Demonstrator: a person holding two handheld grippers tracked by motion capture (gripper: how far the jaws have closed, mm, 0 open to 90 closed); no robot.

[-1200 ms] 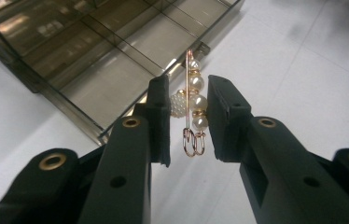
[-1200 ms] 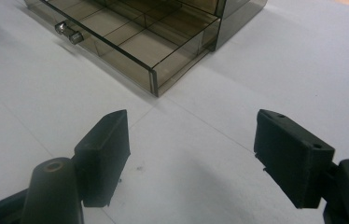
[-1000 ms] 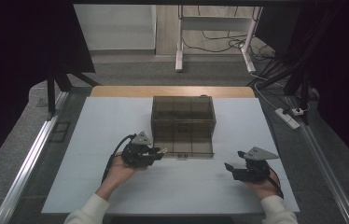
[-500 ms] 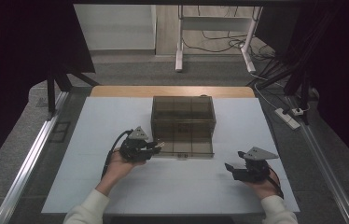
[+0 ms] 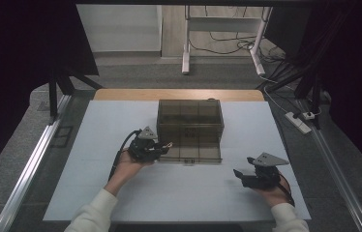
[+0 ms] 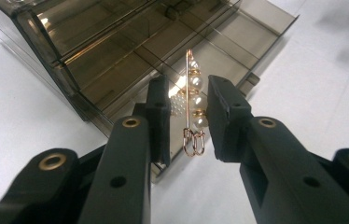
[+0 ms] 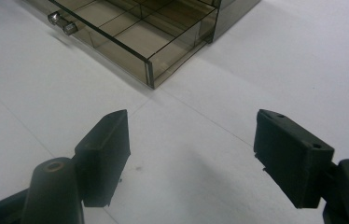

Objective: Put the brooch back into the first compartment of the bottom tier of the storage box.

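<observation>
Pearl pin (image 6: 194, 100) sits clamped in our left gripper (image 6: 189, 114), held above the open drawer (image 5: 193, 151) of the smoky box (image 5: 190, 116); our right gripper (image 7: 191, 154) rests wide open, holding nothing.

The high view looks forward and down from above the person's side onto the white table (image 5: 179, 193), taking in the smoked drawer box (image 5: 190, 121) from afar. The left gripper view sits close behind its fingers (image 6: 158, 116) and looks along them, with the box's open drawer (image 6: 238, 42) just beyond the fingertips. The right gripper view looks low across the table past its fingers (image 7: 109, 144), with the same drawer (image 7: 135, 35) farther ahead. All three views share that drawer.
</observation>
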